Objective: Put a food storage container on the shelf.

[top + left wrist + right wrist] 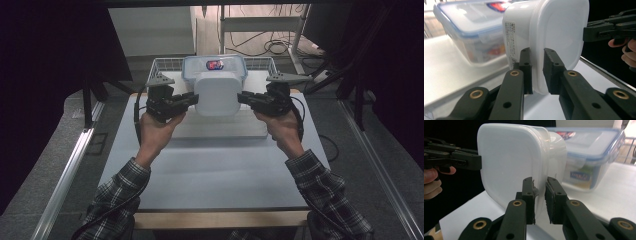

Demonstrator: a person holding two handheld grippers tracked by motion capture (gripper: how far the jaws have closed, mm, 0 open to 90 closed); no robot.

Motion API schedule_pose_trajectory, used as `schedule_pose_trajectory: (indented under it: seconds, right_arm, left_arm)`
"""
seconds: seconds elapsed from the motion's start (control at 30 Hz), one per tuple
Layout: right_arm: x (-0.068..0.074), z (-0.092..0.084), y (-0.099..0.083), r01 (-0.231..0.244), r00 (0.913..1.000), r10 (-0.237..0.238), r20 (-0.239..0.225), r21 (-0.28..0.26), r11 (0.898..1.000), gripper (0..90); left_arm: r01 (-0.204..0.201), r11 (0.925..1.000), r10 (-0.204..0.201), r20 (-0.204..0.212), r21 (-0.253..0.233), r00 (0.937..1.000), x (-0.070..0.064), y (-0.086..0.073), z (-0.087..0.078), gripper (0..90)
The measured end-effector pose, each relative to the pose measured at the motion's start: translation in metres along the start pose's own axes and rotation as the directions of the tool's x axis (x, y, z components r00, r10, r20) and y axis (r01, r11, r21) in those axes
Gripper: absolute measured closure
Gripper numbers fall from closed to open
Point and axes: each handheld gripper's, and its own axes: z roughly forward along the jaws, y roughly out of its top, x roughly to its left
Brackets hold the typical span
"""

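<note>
- High view: two claws, the left claw (192,99) and the right claw (243,98), hold one white container (216,93) between them above the bench (210,165). A grip on opposite sides appears chosen to keep the wide, smooth tub level and stop it swinging.
- Left gripper view: the left claw (537,72) pinches the container's protruding rim (537,62), one pad on each face of the lip. The rim seems to be the only part thin enough for the narrow jaws to clamp.
- Right gripper view: the right claw (539,195) pinches the same rim on the far side, its jaws nearly together with the thin lip between them.
- Position: the white container hangs clear of the bench surface, in front of one clear lidded box (215,66) with a blue seal.
- The lidded box sits in one wire basket (165,65) at the back of the bench, apparently kept there as storage, out of the working area.
- One pale flat board (220,129) lies on the bench below the lifted container; its purpose cannot be told.
- Count: two claws, two hands in plaid sleeves, one white container, one lidded box, one basket, one board.
</note>
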Motion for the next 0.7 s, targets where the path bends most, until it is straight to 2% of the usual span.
schedule_pose_trajectory:
  seconds: [0.33, 0.37, 0.43, 0.57, 0.7]
  right_arm:
    - [-0.005, 0.0, 0.029, -0.011, 0.9999, 0.011, -0.001, -0.028, 1.0, 77.6]
    - [-0.006, 0.001, 0.036, -0.009, 1.0, 0.009, -0.001, -0.035, 0.999, 77.5]
    - [-0.006, 0.001, 0.038, -0.009, 1.0, 0.01, 0.0, -0.036, 0.999, 77.5]
    - [-0.008, 0.004, 0.055, -0.014, 0.9998, 0.015, 0.014, -0.039, 0.999, 77.4]
    - [-0.01, 0.008, 0.065, -0.009, 0.9997, 0.01, 0.024, -0.043, 0.999, 77.2]
  left_arm:
    - [-0.007, 0.9997, 0.007, 0.01, -0.022, 0.9999, 0.006, 0.031, -0.004, 78.9]
    - [-0.002, 0.9996, 0.002, 0.014, -0.026, 0.9999, 0.008, 0.036, -0.005, 78.9]
    - [0.0, 0.9996, 0.001, 0.018, -0.03, 0.9998, 0.009, 0.04, -0.005, 79.0]
    - [0.015, 0.9992, -0.014, 0.035, -0.036, 0.9993, 0.017, 0.051, -0.004, 79.1]
    - [0.028, 0.9988, -0.026, 0.038, -0.04, 0.9989, 0.024, 0.06, -0.002, 79.1]
